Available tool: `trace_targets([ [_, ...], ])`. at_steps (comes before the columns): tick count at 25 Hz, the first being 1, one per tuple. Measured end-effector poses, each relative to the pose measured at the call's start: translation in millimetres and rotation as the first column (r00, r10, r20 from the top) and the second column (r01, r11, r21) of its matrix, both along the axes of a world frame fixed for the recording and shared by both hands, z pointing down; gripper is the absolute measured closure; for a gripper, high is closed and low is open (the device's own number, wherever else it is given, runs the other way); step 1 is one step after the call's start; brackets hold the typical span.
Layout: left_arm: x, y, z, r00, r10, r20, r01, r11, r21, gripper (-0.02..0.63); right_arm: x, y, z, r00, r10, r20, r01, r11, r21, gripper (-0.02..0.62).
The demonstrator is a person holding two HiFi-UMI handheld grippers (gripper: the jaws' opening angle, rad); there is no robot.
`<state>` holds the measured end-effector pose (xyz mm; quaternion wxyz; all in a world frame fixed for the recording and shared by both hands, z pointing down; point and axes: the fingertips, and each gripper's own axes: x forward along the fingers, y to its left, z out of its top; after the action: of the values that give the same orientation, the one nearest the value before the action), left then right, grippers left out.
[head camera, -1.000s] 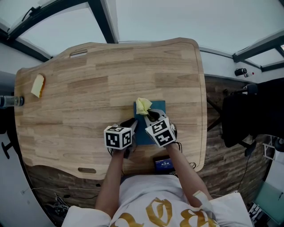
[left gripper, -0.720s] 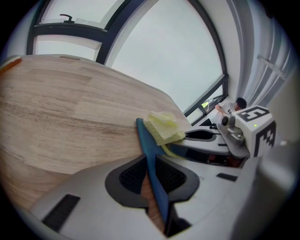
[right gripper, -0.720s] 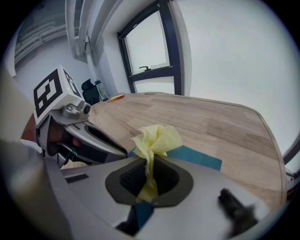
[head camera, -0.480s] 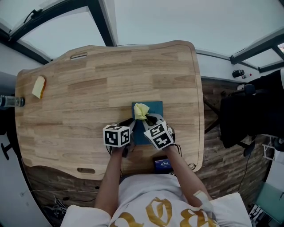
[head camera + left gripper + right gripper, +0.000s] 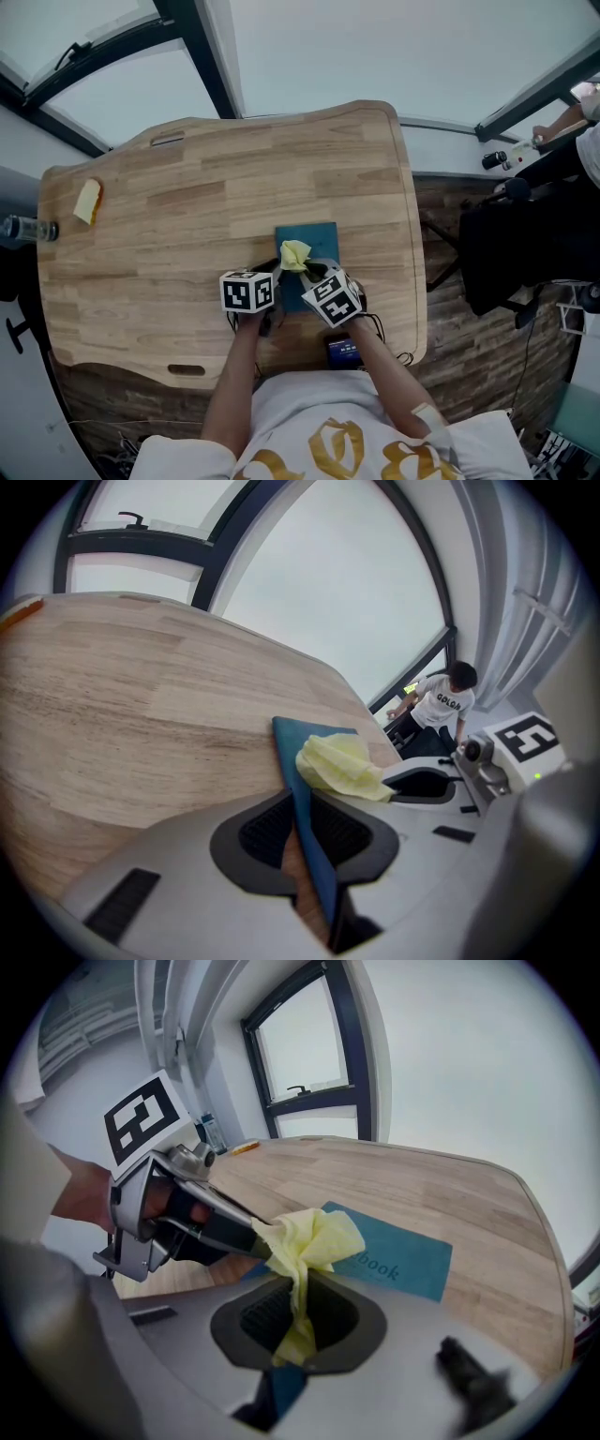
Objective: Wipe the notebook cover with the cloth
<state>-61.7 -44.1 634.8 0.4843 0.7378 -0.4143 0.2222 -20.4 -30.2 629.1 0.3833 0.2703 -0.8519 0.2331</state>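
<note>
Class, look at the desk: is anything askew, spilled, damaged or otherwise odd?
Nothing stands out. The teal notebook lies on the wooden table, one edge pinched by the left hand-held gripper; the right hand-held gripper clamps the crumpled yellow cloth over its cover. No spill or damage shows.

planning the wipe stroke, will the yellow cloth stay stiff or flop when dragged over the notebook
Probably floppy: the yellow cloth bunches in soft folds above the right gripper pinching it. Likely light, too, as the thin folds stand up unsupported.
</note>
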Motion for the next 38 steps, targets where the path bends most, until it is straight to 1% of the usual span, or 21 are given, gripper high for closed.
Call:
trace_targets([
  [6, 0, -1, 1, 1.000, 0.003, -0.005, -0.003, 1.000, -0.001, 0.537, 1, 14, 2, 1.000, -0.017, -0.001, 0.017, 1.000, -0.015, 0.558],
  [10, -2, 2, 1, 1.000, 0.001, 0.003, -0.001, 1.000, -0.006, 0.537, 0, 28, 5, 0.999, -0.033, -0.002, 0.033, 0.999, -0.029, 0.558],
  [14, -1, -2, -4, 1.000, 0.006, 0.000, -0.006, 1.000, 0.014, 0.537, 0, 41, 6, 0.999, -0.047, -0.013, 0.047, 0.998, -0.043, 0.558],
  [17, 0, -2, -3, 1.000, 0.005, 0.001, -0.005, 1.000, 0.014, 0.537, -2, 49, 1, 0.998, -0.059, -0.012, 0.058, 0.997, -0.052, 0.558],
  [26, 0, -2, -4, 1.000, 0.006, 0.004, -0.006, 1.000, 0.019, 0.537, -6, 65, 3, 0.997, -0.079, -0.014, 0.078, 0.996, -0.041, 0.558],
  [29, 0, -1, -4, 1.000, 0.004, 0.005, -0.004, 1.000, 0.015, 0.537, -8, 71, 2, 0.996, -0.087, -0.009, 0.086, 0.995, -0.052, 0.558],
  [34, 0, -1, -4, 1.000, 0.005, 0.005, -0.005, 1.000, 0.015, 0.537, -12, 82, -2, 0.992, -0.128, -0.016, 0.127, 0.990, -0.062, 0.558],
  [38, 1, -1, -4, 1.000, 0.005, 0.003, -0.005, 1.000, 0.015, 0.537, -11, 85, -1, 0.993, -0.118, -0.013, 0.117, 0.991, -0.065, 0.558],
])
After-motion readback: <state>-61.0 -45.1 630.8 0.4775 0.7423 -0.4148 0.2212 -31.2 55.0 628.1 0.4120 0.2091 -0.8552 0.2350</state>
